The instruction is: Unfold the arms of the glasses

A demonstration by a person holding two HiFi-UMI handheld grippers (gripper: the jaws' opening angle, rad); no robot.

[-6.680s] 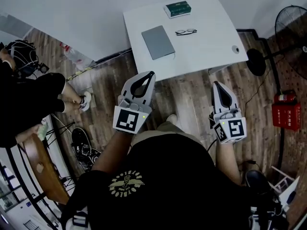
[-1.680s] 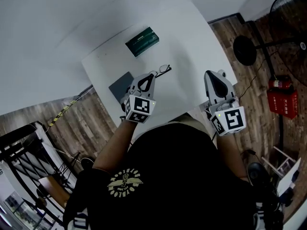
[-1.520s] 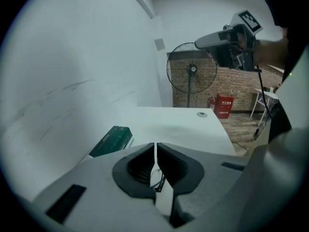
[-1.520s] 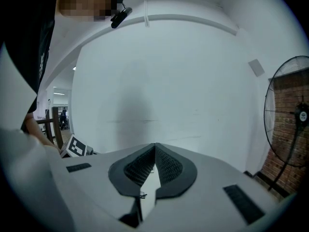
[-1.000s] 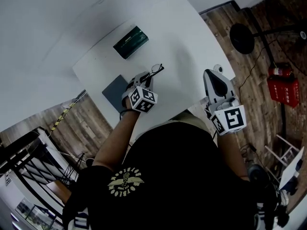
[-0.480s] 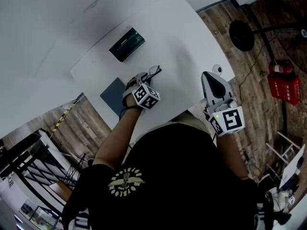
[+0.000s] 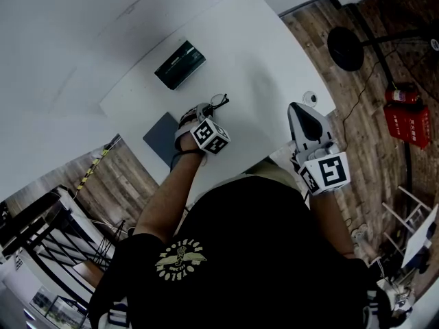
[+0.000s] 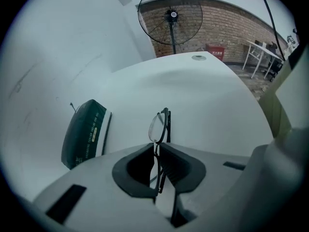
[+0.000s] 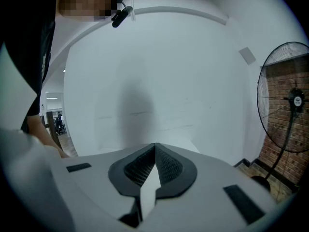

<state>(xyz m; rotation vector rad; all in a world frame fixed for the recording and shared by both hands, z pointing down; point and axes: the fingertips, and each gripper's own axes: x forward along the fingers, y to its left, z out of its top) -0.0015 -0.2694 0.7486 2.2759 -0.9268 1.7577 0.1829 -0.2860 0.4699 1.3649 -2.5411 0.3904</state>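
Note:
The dark-framed glasses (image 8: 159,126) stand edge-on between the jaws of my left gripper (image 8: 157,147), which is shut on the frame near one lens. Their arms look folded against the front. In the head view the glasses (image 7: 219,101) poke out past my left gripper (image 7: 208,110) over the middle of the white table (image 7: 260,53). My right gripper (image 7: 296,108) hovers over the table's near right edge, shut with nothing in it. In its own view my right gripper (image 9: 154,147) faces a white wall.
A dark green box (image 7: 180,64) lies at the table's far side, left of the glasses (image 8: 86,132). A grey flat case (image 7: 162,131) sits by the near left edge. A small round fitting (image 7: 313,99) marks the right corner. A floor fan (image 8: 171,16) stands beyond the table.
My left gripper has reached forward to the glasses, rolled onto its side and shut on them. The right gripper has stayed almost where it was, still shut.

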